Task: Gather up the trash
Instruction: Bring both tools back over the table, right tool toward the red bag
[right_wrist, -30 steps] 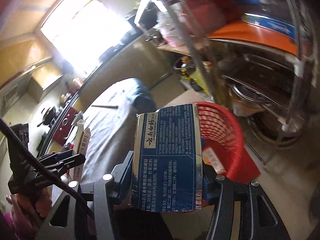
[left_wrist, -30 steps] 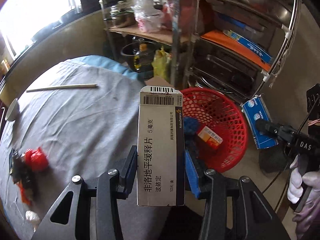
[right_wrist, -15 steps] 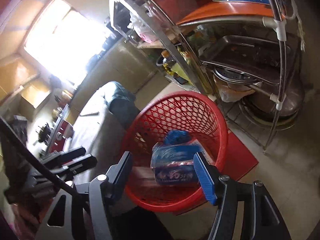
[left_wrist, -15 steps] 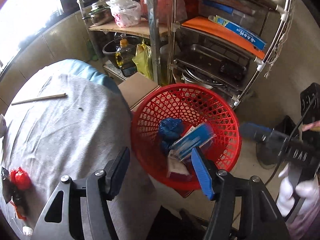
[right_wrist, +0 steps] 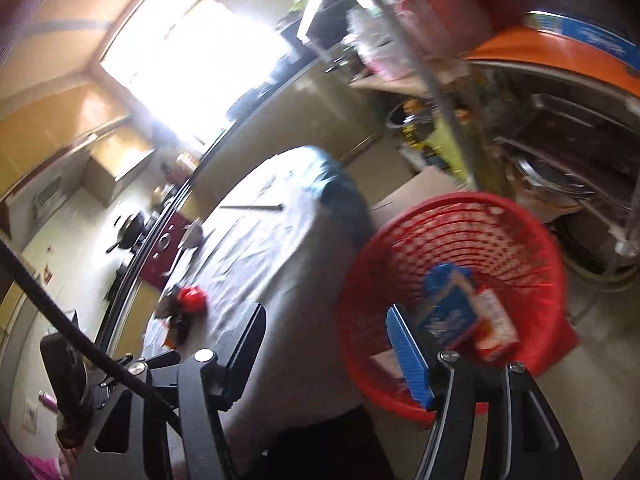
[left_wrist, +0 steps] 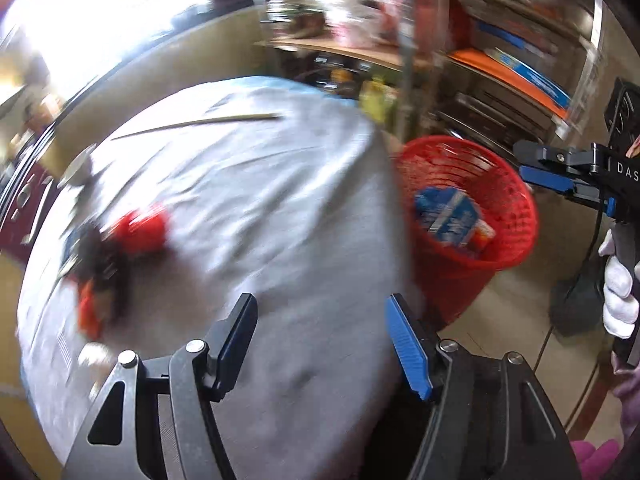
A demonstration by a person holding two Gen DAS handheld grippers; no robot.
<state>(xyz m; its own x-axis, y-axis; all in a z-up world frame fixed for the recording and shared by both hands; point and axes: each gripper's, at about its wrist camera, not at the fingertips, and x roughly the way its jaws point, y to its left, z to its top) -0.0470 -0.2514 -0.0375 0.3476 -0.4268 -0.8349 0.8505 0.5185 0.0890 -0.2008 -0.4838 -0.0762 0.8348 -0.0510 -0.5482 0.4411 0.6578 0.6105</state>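
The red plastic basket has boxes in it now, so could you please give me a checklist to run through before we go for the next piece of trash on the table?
1. Left hand-held gripper empty, jaws apart: ok.
2. Right hand-held gripper empty, jaws apart: ok.
3. Blue cardboard box inside the red plastic mesh basket: ok.
4. Trash remaining on the grey tablecloth: ok, a crumpled red wrapper with dark scraps beside it.
5. Exact shape of that pile for a grasp: cannot tell, the picture is blurred.
6. Long thin wooden stick counts as trash: cannot tell.
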